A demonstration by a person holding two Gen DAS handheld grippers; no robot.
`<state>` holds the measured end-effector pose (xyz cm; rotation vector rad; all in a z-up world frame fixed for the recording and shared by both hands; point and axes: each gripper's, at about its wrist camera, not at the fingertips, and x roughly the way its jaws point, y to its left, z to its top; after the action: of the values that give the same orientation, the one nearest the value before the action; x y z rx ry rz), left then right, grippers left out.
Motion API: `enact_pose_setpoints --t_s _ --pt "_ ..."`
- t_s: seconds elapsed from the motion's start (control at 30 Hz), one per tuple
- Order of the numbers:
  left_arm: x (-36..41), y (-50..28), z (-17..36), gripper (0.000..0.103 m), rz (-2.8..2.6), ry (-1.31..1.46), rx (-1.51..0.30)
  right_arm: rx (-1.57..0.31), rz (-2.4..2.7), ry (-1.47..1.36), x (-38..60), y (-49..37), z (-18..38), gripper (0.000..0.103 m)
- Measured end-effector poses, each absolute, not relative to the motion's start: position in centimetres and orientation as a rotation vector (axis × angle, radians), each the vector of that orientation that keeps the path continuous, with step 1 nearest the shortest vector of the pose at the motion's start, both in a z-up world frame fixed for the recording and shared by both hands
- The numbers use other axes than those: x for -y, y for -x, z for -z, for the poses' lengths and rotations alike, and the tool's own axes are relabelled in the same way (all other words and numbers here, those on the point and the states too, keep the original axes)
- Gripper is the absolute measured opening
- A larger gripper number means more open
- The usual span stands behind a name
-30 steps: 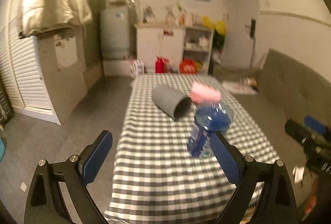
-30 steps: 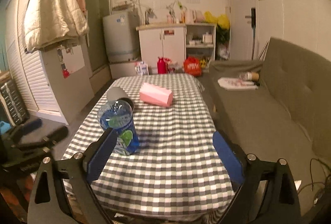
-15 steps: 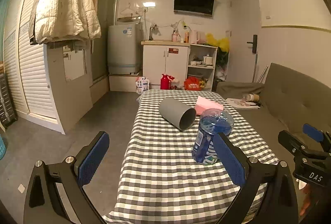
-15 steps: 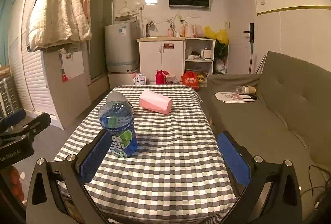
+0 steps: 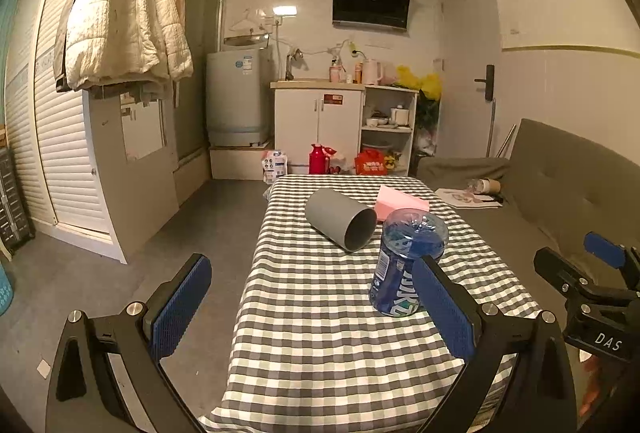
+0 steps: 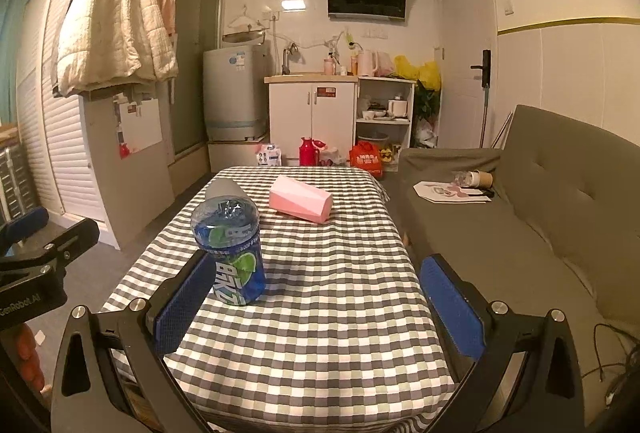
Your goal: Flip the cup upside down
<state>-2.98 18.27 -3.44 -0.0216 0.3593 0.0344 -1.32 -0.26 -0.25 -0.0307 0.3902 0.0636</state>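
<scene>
A grey cup [image 5: 339,219] lies on its side on the checked table, its open mouth toward me. In the right wrist view only its far end [image 6: 221,188] shows behind the blue bottle [image 6: 231,251]. A pink cup [image 6: 300,199] also lies on its side farther back; it also shows in the left wrist view [image 5: 401,198]. My left gripper [image 5: 312,303] is open and empty at the table's near left edge. My right gripper [image 6: 320,307] is open and empty over the table's near end. It also shows in the left wrist view [image 5: 588,273].
A blue plastic bottle [image 5: 404,261] stands upright near the front of the checked table [image 5: 320,333]. A grey sofa [image 6: 540,201] runs along the right side. Floor lies left of the table. Cabinets and a washing machine [image 5: 236,97] stand at the back.
Both grippers have tilted up and steadied, so the table sits lower in each view. Nothing on the table has moved, and both grippers have stayed open.
</scene>
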Motion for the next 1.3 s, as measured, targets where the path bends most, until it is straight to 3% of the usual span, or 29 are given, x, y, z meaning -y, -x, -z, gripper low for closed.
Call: enact_pose_setpoints --t_s 1.3 --pt "-17.88 3.28 3.43 0.103 -0.033 0.012 -0.341 -0.403 -0.049 0.021 0.70 1.22 0.18 0.103"
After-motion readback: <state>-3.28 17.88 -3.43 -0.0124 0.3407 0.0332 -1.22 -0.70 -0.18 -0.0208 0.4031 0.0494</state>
